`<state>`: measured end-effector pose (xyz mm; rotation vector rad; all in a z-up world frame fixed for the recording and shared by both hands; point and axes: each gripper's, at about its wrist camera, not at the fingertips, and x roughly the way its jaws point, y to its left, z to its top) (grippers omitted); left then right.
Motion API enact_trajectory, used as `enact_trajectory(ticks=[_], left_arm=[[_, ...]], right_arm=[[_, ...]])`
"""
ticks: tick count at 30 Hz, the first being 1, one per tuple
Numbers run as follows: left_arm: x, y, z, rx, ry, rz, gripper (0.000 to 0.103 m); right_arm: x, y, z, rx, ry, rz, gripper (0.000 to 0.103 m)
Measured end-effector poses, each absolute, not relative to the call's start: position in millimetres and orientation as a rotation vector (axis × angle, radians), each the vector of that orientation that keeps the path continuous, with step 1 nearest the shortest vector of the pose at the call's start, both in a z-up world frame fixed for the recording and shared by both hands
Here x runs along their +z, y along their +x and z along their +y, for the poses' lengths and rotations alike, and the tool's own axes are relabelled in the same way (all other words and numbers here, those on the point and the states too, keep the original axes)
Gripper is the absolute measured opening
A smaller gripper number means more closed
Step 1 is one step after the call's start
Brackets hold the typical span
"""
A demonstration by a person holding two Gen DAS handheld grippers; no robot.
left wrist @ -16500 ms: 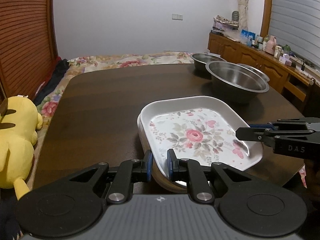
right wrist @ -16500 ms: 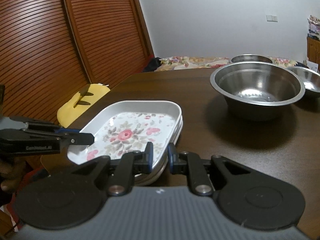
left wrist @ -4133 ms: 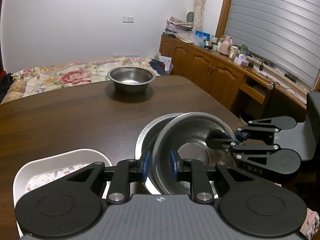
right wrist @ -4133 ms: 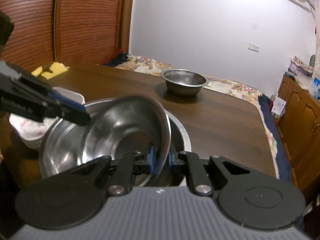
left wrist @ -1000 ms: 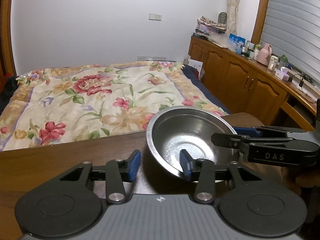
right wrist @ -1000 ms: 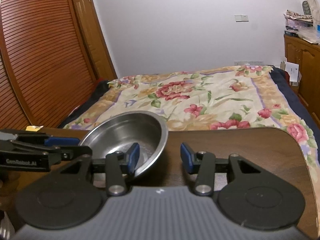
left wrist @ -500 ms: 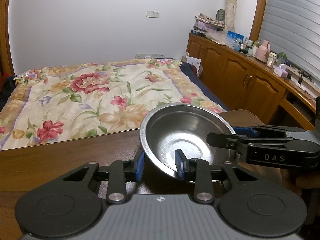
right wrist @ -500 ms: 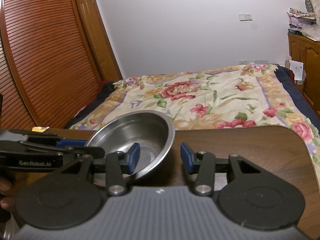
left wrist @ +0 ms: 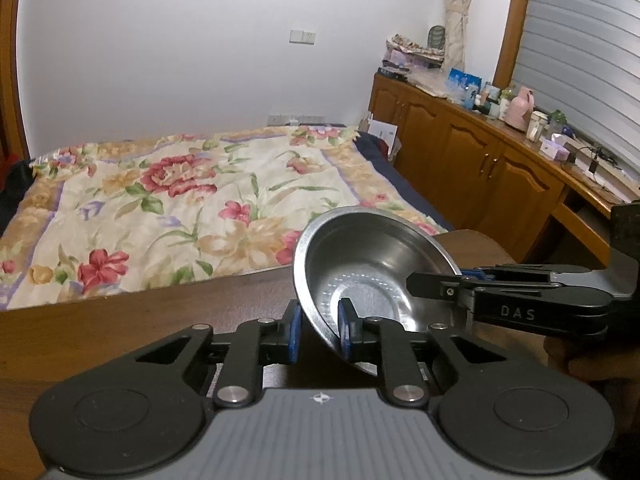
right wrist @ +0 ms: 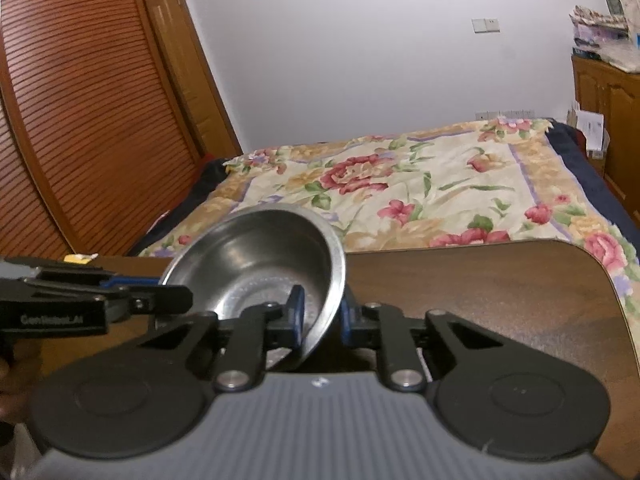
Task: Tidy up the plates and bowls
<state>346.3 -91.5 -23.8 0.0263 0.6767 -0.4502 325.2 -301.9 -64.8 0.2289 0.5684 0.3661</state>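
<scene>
A small steel bowl [left wrist: 372, 264] is held at the far edge of the dark wooden table [left wrist: 140, 320]. My left gripper [left wrist: 319, 330] is shut on its near-left rim. My right gripper [right wrist: 322, 318] is shut on the opposite rim; the bowl [right wrist: 256, 260] shows tilted in the right wrist view. The right gripper's fingers [left wrist: 440, 284] reach in from the right in the left wrist view. The left gripper's fingers [right wrist: 160, 296] reach in from the left in the right wrist view. The plates and the other bowls are out of view.
A bed with a floral cover [left wrist: 180, 200] lies just beyond the table edge. Wooden cabinets [left wrist: 480, 176] with clutter run along the right wall. A slatted wooden door [right wrist: 80, 120] stands on the left. The table's rounded far-right corner [right wrist: 580, 280] is bare.
Both grippers have closed from open onto the small bowl's rim. The bowl now sits tilted and higher in both views than half a second ago.
</scene>
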Motion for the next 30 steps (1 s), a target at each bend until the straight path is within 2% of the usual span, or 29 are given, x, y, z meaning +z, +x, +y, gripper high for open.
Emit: enact_trajectory(ticks=[30], left_arm=[[63, 248, -76, -0.498, 0.031, 0.494, 0.021]], right_arm=[[24, 250, -302, 0.354, 0.189, 0.417, 0.019]])
